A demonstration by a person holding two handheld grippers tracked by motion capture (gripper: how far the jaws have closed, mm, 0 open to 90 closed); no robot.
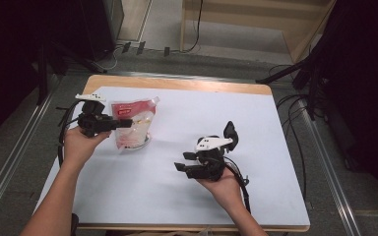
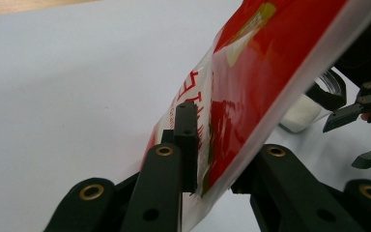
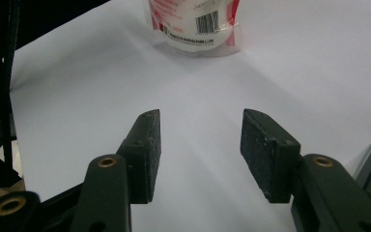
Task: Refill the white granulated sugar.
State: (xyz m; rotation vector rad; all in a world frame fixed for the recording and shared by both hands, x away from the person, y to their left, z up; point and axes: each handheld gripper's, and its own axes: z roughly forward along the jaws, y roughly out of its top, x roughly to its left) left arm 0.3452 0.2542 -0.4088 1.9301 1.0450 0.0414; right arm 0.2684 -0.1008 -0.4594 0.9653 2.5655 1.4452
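Observation:
A red and clear pouch (image 1: pixel 137 122) with white contents stands upright at the left of the white-covered table (image 1: pixel 187 196). My left gripper (image 1: pixel 124 123) reaches in level from the left, shut on the pouch's upper left edge. In the left gripper view the pouch (image 2: pixel 251 72) slants up between the jaws of the left gripper (image 2: pixel 212 162), one pad (image 2: pixel 187 140) flat against its printed face, the other pad hidden behind it. My right gripper (image 1: pixel 182 161) rests in a hand at centre right, open and holding nothing. Beyond the right gripper (image 3: pixel 200 145) the pouch's barcode side (image 3: pixel 193 21) shows.
The right gripper's fingertips (image 2: pixel 348 113) show at the far right of the left gripper view. The table's wooden edge (image 1: pixel 177 84) runs along the back. Cables (image 1: pixel 295 123) and dark stands lie on the floor to the right and left.

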